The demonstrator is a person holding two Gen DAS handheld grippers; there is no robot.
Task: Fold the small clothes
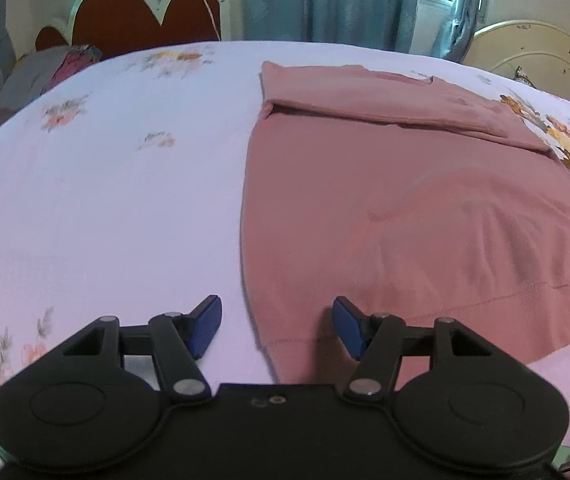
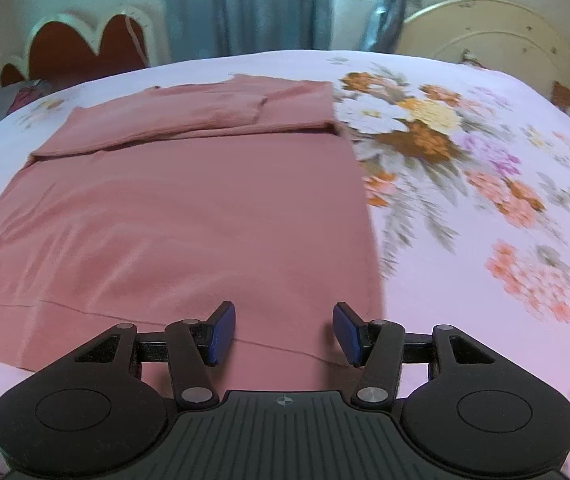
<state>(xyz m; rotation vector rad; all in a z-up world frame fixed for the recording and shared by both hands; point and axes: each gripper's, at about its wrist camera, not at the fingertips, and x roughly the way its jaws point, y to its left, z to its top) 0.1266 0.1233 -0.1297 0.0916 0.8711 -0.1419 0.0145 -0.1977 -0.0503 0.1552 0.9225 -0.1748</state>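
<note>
The left claw (image 1: 277, 326) is spread wide over the near left corner of the pink garment (image 1: 425, 208), and the right claw (image 2: 283, 332) is spread over its near hem. The garment lies flat on the flowered bed sheet (image 2: 465, 184), sleeves folded across its far end.

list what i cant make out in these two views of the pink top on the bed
- Pink top: in the left wrist view, its near hem is hidden behind the open left tool.
- Right wrist view: the top's left side is cut off by the frame edge; the right tool covers its near corner.
- Floral bedsheet: print is motion-blurred.
</note>
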